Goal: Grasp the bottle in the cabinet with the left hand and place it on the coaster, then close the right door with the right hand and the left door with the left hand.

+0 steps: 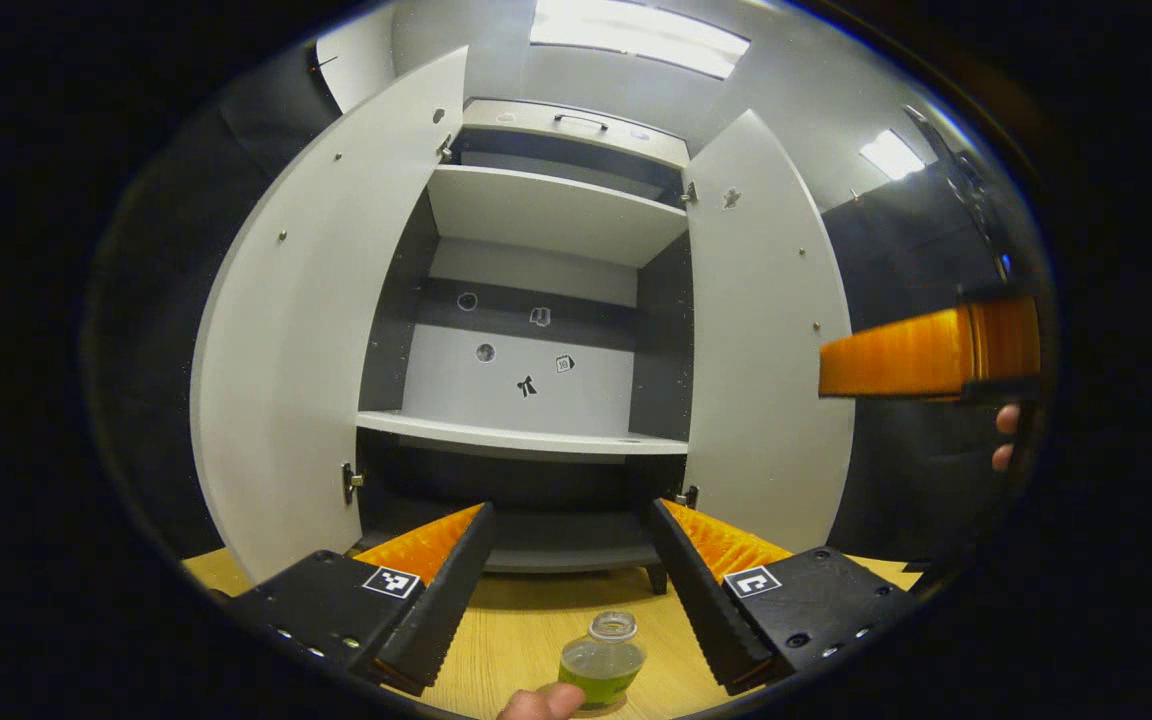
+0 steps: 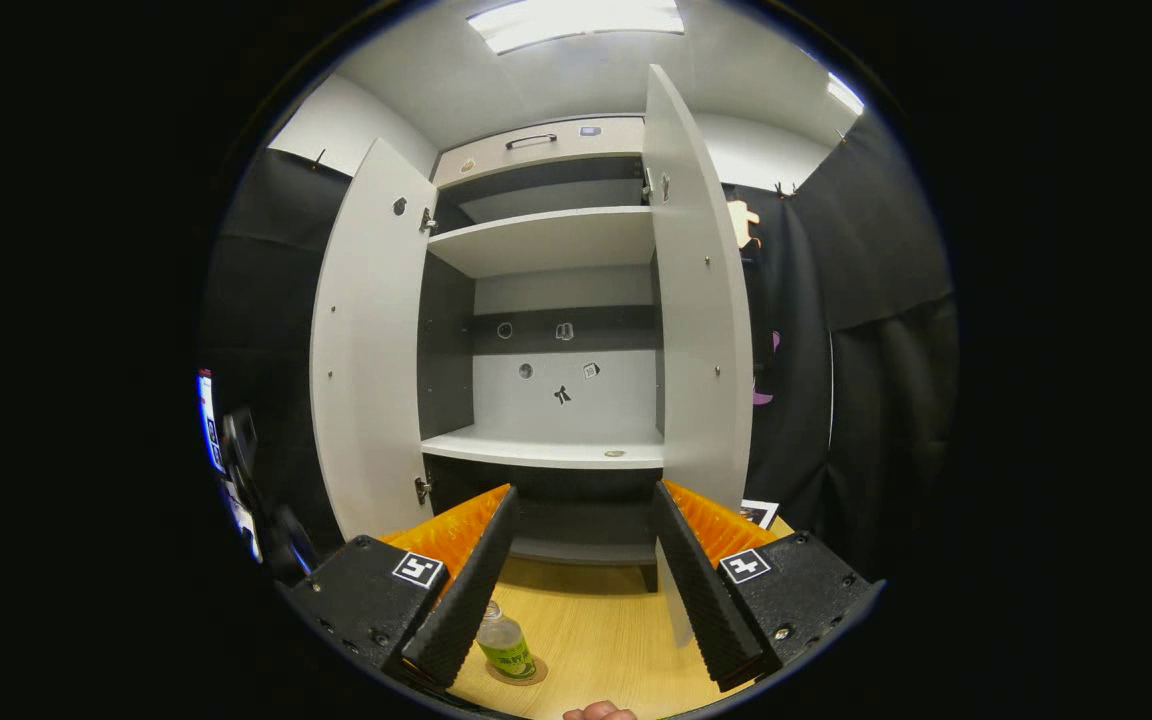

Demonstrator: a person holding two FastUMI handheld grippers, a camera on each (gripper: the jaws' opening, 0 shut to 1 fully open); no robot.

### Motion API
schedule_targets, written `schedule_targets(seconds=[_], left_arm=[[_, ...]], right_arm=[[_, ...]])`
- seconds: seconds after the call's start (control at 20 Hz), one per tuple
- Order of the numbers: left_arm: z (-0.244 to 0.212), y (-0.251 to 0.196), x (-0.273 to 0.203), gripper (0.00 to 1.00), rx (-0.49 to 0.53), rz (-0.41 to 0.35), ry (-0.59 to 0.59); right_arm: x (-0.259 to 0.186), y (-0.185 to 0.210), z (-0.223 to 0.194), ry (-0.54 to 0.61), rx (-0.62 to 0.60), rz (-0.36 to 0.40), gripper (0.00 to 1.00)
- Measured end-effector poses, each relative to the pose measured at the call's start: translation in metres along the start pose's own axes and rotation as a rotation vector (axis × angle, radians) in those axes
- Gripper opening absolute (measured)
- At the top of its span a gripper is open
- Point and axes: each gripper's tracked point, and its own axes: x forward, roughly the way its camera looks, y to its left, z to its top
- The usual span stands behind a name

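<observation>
Grey cabinet (image 2: pixel 546 300) w/ flat matte panels stands open; left door (image 2: pixel 371 340) and right door (image 2: pixel 696 300) both swung out, shelves bare, small stickers on back wall too tiny to read. Wood-grain tabletop (image 2: pixel 596 620) in front has free room. Left gripper (image 1: pixel 571 590) spread wide, holding nothing; right gripper (image 2: pixel 581 580) likewise spread, just before the right door's edge. Clear bottle (image 2: pixel 503 640) w/ green label, upright on round coaster (image 2: pixel 534 676), print illegible.
</observation>
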Motion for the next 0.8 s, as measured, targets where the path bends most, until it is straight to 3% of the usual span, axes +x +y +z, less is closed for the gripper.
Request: schedule_targets(seconds=[0.3,0.35,0.4,0.5,0.55,0.65,0.8], left_arm=[[0.025,0.020,-0.014,0.94,0.026,0.041,0.018],[0.029,0.022,-0.016,0.99,0.040,0.050,0.011],[0.032,0.024,-0.019,0.95,0.052,0.055,0.004],[0.035,0.027,-0.025,0.95,0.055,0.066,-0.003],[0.034,0.025,-0.026,0.99,0.055,0.065,-0.004],[0.029,0.024,-0.031,0.95,0.075,0.078,0.005],[0.021,0.017,-0.034,0.94,0.083,0.066,0.023]], right_arm=[[-0.008,-0.017,-0.003,-0.032,0.063,-0.040,0.83],[-0.011,-0.030,0.007,-0.052,0.068,-0.060,0.83],[-0.014,-0.047,0.024,-0.076,0.061,-0.086,0.83],[-0.022,-0.092,0.064,-0.139,0.027,-0.171,0.83],[-0.025,-0.114,0.086,-0.176,0.008,-0.219,0.83],[-0.029,-0.149,0.124,-0.242,-0.028,-0.306,0.82],[-0.017,-0.178,0.154,-0.261,-0.059,-0.349,0.82]])
